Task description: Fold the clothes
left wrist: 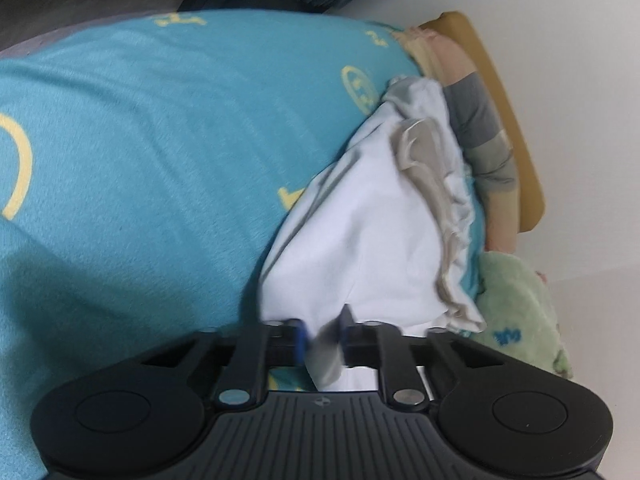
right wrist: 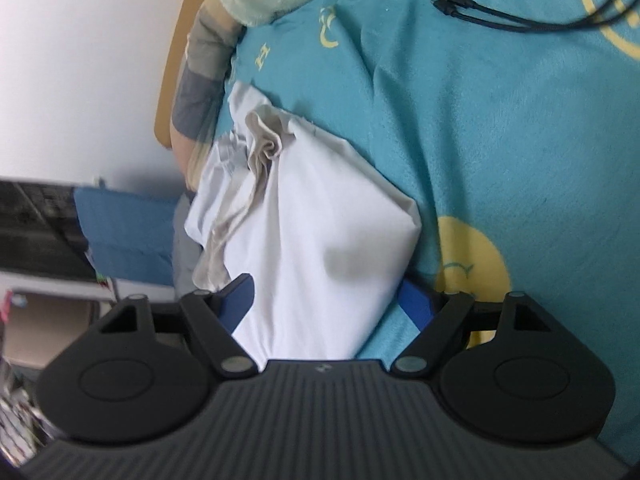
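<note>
bed (left wrist: pixel 140 140): teal cover, spread flat | white garment (left wrist: pixel 360 232): bunched, partly lifted, trailing toward 1 o'clock, no neat fold visible, so folding looks mid-way | left tongs (left wrist: pixel 324 336): pinched on its near edge | right tongs (right wrist: pixel 328 304): spread wide, cloth lying between, not clamped

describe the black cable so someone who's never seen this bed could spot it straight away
Start with the teal blanket with yellow prints covering the bed. In the right wrist view, the black cable lies on it, beyond the white garment. It is the only thin dark cord, ending in two small plugs.
</note>
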